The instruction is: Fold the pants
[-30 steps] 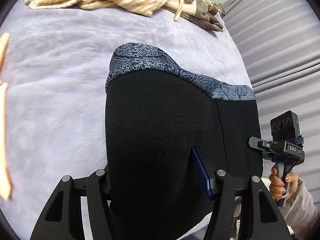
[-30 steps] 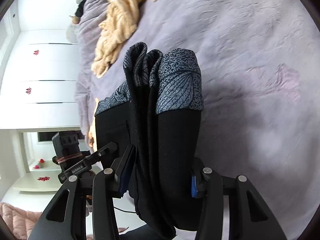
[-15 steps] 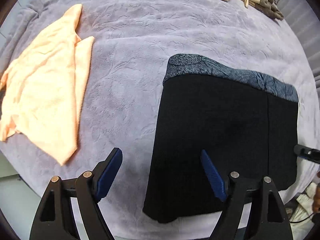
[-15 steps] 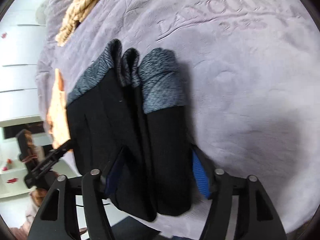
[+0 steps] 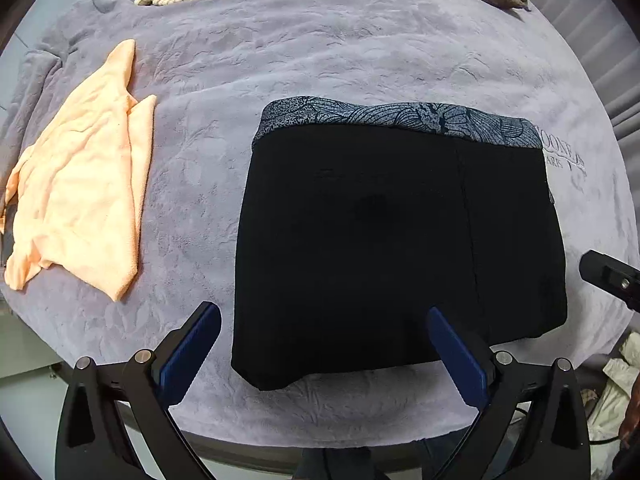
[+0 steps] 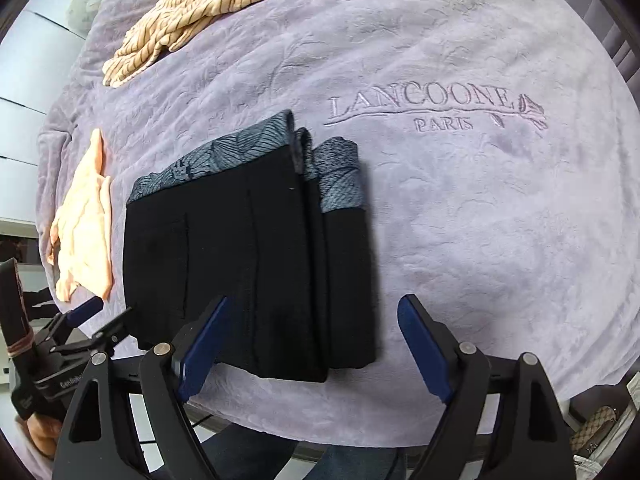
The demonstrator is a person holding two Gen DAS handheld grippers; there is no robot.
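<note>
Pants, black with a grey leaf-print waistband, lie folded flat on the lilac plush blanket under my opening, empty left gripper, while my right view shows stacked layers beneath my opening, empty right gripper.

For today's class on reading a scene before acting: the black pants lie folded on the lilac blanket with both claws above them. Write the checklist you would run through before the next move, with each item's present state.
1. Left claw clear of the black pants: ok, jaws opening, nothing pinched.
2. Right claw released: ok, jaws opening, no pad pressing cloth.
3. Pants folded into a compact stack: ok, layers show at the patterned waistband.
4. Stack fully on the lilac blanket: ok.
5. Orange garment apart from the stack: ok.
6. Bottom layers smooth: cannot tell, hidden.
</note>
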